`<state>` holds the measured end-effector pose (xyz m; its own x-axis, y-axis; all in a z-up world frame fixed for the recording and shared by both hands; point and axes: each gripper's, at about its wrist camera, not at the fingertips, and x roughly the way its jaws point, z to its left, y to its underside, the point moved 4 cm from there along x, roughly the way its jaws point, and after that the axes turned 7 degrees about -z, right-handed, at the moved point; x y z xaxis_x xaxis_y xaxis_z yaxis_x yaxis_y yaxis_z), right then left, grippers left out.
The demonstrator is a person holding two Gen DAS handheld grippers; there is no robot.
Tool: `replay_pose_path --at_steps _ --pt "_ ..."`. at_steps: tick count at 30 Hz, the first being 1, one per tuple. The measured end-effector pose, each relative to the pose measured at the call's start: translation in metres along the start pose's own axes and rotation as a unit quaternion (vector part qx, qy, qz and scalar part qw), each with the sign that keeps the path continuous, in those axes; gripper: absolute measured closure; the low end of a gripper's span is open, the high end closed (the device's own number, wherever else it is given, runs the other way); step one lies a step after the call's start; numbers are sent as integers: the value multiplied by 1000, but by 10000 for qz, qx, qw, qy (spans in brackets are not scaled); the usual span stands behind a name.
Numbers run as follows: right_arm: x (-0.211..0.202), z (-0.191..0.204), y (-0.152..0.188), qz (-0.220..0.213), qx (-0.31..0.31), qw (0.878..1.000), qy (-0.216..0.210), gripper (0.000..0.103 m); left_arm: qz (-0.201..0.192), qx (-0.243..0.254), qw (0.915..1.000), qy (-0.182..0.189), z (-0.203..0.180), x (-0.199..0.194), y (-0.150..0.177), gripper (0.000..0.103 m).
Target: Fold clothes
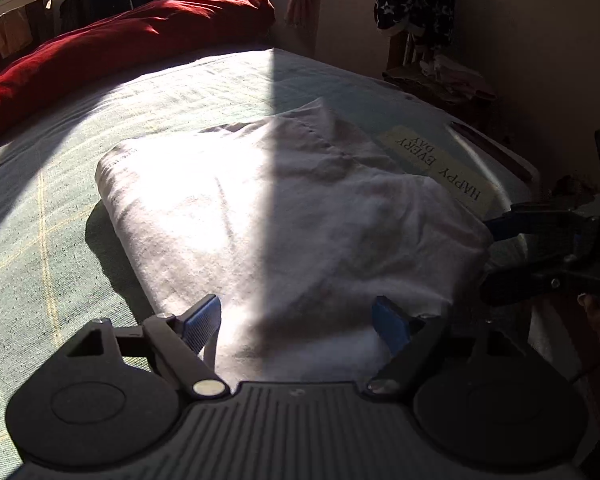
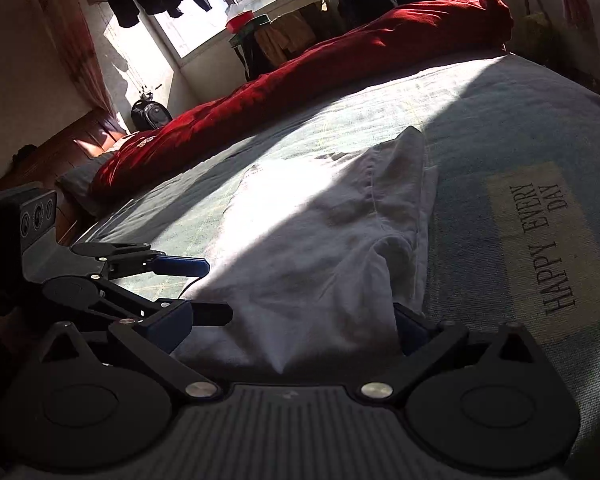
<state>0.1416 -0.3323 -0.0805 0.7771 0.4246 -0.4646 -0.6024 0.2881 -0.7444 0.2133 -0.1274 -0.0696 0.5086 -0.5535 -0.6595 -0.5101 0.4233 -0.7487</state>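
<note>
A white cotton garment (image 1: 284, 216) is seen already folded into a compact rectangle on the green checked bedsheet (image 1: 40, 216). Both the left gripper (image 1: 298, 322) and right gripper (image 2: 292, 324) are held wide open at its near edge, nothing gripped; perhaps one fold remains.

Red duvet (image 1: 120, 52) bunched along far side of bed sheet (image 1: 40, 216)

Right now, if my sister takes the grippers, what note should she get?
Left gripper: open, at the near edge of the white cloth, holding nothing.
Right gripper: open, at the cloth's other near corner, not gripping.
The cloth lies partly folded on the bed, beside the HAPPY EVERY DAY label.
Left: grip the near edge and fold again.
</note>
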Motion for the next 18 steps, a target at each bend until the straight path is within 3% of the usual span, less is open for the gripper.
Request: replay_pose_path --at_steps 2,6,9,13,16,18 --pt "1 0 12 205 -65 9998 -13 0 -2 35 10000 -13 1 -5 4 17" --pt "-10 7 10 159 -223 9996 10 0 -39 151 9998 -76 4 -14 -2 17" --pt "-21 16 -11 -248 -350 9990 82 0 -202 231 9995 -53 3 -18 -15 17" --pt "-14 28 -30 -507 -498 9974 -148 0 -331 71 9992 209 1 -10 -29 17" --pt "6 26 -26 -350 -378 9981 -328 0 -146 -3 9992 377 1 -1 -16 17" --pt "16 12 -16 -144 -210 9995 -179 0 -56 8 9992 397 2 0 0 17"
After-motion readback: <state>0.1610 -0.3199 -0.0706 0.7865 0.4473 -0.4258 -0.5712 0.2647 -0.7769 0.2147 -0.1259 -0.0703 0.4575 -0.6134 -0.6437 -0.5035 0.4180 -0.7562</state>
